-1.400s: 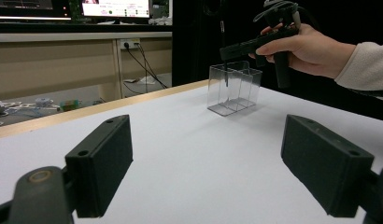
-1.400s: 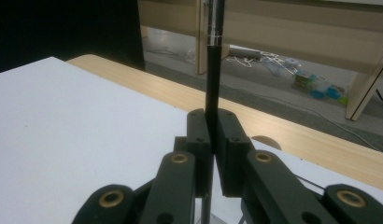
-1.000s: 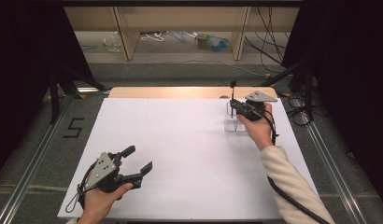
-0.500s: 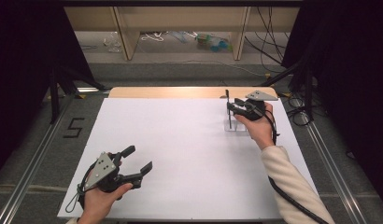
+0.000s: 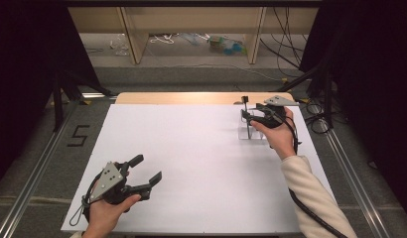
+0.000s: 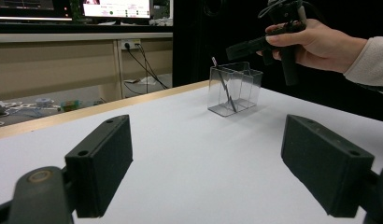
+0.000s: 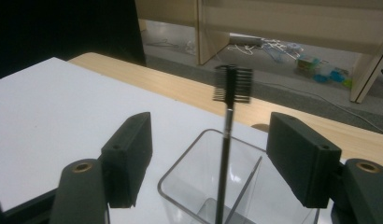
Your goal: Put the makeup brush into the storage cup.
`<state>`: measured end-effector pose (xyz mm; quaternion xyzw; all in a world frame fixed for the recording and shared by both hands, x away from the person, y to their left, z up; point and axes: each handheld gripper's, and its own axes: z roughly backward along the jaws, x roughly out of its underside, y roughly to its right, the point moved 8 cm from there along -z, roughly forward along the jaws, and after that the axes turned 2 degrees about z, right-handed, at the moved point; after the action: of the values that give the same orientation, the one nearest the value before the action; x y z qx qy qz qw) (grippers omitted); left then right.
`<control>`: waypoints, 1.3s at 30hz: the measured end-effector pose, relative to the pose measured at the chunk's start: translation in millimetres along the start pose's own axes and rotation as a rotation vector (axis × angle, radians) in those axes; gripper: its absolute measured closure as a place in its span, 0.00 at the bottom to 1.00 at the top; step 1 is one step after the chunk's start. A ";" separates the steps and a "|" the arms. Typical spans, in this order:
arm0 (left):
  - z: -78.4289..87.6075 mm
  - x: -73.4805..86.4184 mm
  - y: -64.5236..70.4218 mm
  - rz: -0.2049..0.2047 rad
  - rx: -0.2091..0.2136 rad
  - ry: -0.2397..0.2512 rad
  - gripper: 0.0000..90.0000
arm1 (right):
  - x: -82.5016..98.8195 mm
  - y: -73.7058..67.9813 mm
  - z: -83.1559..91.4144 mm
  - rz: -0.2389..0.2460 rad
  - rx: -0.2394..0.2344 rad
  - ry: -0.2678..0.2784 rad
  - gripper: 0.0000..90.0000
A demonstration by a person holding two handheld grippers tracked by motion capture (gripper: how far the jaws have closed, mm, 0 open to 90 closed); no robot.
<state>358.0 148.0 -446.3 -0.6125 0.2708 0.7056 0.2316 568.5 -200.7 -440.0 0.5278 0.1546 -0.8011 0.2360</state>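
Note:
A small black comb-headed brush (image 7: 225, 135) stands upright in a clear divided container (image 7: 180, 186) near the table's far right. My right gripper (image 7: 215, 156) hovers just over the container. Its jaws have just been opening and now stand wide on either side of the brush handle without touching it. From above, the brush (image 5: 244, 99) rises out of the container (image 5: 257, 134) beside the right gripper (image 5: 251, 115). My left gripper (image 5: 147, 168) is held low at the near left, open and empty, far from the container (image 6: 234, 88). Its view looks between its jaws (image 6: 213, 165) at the brush (image 6: 224, 86).
The white table top (image 5: 191, 148) has a wooden strip (image 5: 181, 98) along its far edge. Dark stands and cables (image 5: 315, 109) flank the right side. A "5" mark (image 5: 78, 135) is on the floor to the left. Shelving with clutter lies beyond.
The right gripper's jaws opened off the brush, which slid lower and now stands free in the container. Both hands stayed in place; the left gripper is unchanged.

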 end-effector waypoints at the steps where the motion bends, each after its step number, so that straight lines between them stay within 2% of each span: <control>1: 0.1 0.0 0.0 0.000 -0.001 0.000 0.18 | 1.3 -1.6 1.0 -0.007 -0.013 -0.012 0.36; 2: 0.2 0.0 -0.1 -0.001 0.000 0.000 0.18 | 1.1 -0.8 1.3 0.001 -0.009 -0.001 0.36; 3: 0.3 0.0 0.0 -0.001 0.000 -0.001 0.18 | 2.2 -0.5 2.6 0.008 -0.011 -0.016 0.36; 4: 0.3 0.0 0.1 0.001 -0.001 0.000 0.18 | 1.6 -1.4 2.7 0.008 -0.019 -0.001 0.36; 8: 0.5 -0.1 0.1 0.003 -0.001 0.000 0.18 | 4.2 -3.0 7.2 0.005 -0.019 -0.027 0.36; 11: 0.5 -0.1 0.1 0.005 -0.002 0.000 0.18 | 4.1 -4.7 8.3 0.006 -0.028 -0.008 0.36; 14: 1.0 -0.5 0.1 0.003 -0.002 0.002 0.18 | 5.1 -5.9 12.0 0.011 -0.026 -0.023 0.36; 15: 0.9 -0.6 0.2 0.007 -0.002 0.003 0.18 | 5.4 -8.2 12.4 0.010 -0.046 -0.018 0.36; 16: 1.0 -0.7 0.1 0.005 -0.002 0.003 0.18 | 5.7 -9.0 12.5 0.010 -0.047 -0.015 0.36; 20: 1.2 -0.7 -0.1 0.003 -0.004 0.003 0.18 | 10.9 -10.4 16.8 0.024 -0.043 -0.042 0.36; 22: 1.1 -0.6 -0.1 0.004 -0.004 0.002 0.18 | 12.8 -11.8 19.3 0.014 -0.057 -0.050 0.36; 25: 0.9 -0.6 0.1 0.001 -0.004 0.002 0.18 | 12.1 -11.6 21.0 0.020 -0.059 -0.019 0.36; 29: 1.0 -0.7 0.1 0.002 -0.005 0.003 0.18 | 13.9 -13.5 26.2 0.026 -0.064 -0.031 0.36; 31: 1.2 -0.8 0.2 0.001 -0.005 0.003 0.18 | 13.7 -15.1 27.5 0.026 -0.064 -0.018 0.36; 32: 1.3 -1.0 0.1 0.000 -0.005 0.003 0.18 | 15.1 -16.6 30.2 0.022 -0.074 -0.035 0.36; 34: 1.3 -1.0 0.1 -0.001 -0.005 0.003 0.18 | 15.5 -18.5 33.0 0.019 -0.075 -0.034 0.36; 35: 1.3 -1.0 0.2 0.000 -0.005 0.003 0.18 | 14.3 -18.6 33.0 0.030 -0.074 -0.009 0.36; 36: 1.3 -0.9 0.2 -0.001 -0.004 0.002 0.18 | 16.0 -21.0 35.7 0.016 -0.087 -0.029 0.36; 38: 1.2 -1.0 0.3 -0.003 -0.004 0.002 0.18 | 15.9 -21.3 37.9 0.027 -0.084 -0.013 0.36; 39: 1.2 -1.0 0.3 -0.004 -0.004 0.002 0.18 | 16.9 -23.0 39.7 0.016 -0.093 -0.022 0.36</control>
<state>357.1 148.6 -445.2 -0.6141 0.2685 0.7051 0.2316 519.8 -204.7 -439.9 0.5086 0.1849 -0.7970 0.2684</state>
